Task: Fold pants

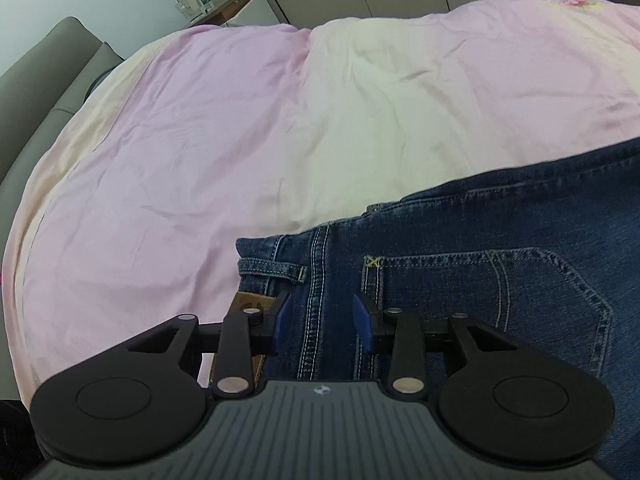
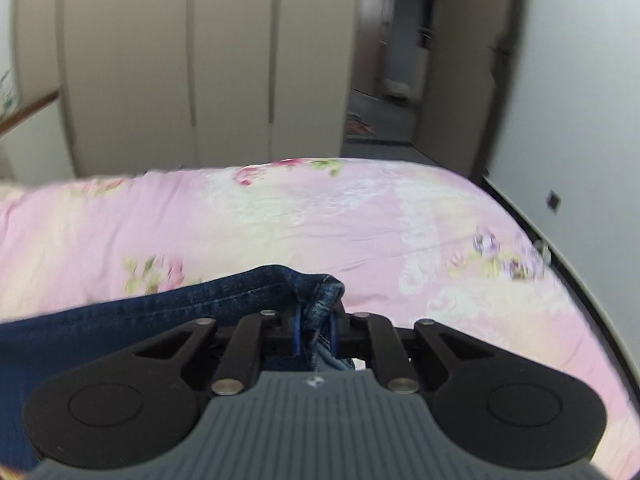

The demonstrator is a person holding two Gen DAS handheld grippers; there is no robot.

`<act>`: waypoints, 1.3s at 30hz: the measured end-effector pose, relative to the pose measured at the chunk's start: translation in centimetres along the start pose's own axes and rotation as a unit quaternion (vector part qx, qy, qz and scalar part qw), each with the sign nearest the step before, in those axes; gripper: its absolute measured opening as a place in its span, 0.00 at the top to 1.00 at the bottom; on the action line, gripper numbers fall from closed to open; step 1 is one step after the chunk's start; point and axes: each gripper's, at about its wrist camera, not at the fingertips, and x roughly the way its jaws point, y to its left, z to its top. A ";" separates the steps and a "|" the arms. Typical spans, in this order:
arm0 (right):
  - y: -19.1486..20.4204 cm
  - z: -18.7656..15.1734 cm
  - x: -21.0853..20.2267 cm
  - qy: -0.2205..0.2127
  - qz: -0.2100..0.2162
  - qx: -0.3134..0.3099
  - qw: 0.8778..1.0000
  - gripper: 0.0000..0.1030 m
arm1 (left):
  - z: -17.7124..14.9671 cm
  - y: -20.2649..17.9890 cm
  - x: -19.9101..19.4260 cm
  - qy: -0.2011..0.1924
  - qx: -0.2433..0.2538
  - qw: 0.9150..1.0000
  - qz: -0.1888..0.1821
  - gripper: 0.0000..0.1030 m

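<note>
One pair of jeans (image 1: 460, 280) lies on the bed (image 1: 200, 140), waist end near its front edge, running off the frame to the right. The left gripper (image 1: 322, 316) stands partly open, its two blue pads astride the back seam; whether they press it I cannot tell. The right gripper (image 2: 316, 330) is pinched on a bunched hem (image 2: 320, 300); that view is blurred. A brown patch (image 1: 250, 304) is mostly hidden.
</note>
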 end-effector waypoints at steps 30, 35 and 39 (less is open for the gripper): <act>-2.2 -8.7 5.1 0.118 -0.083 0.100 0.984 0.73 | -1.2 1.6 0.7 -0.012 -0.045 0.999 0.007 0.65; -4.3 -13.1 5.7 0.108 -0.031 0.260 0.959 0.72 | -1.3 1.6 -1.2 -0.022 -0.044 0.999 0.008 0.65; -4.3 -14.8 7.6 0.111 -0.019 0.322 0.940 0.81 | -1.7 1.5 -2.7 -0.019 -0.046 0.999 -0.007 0.65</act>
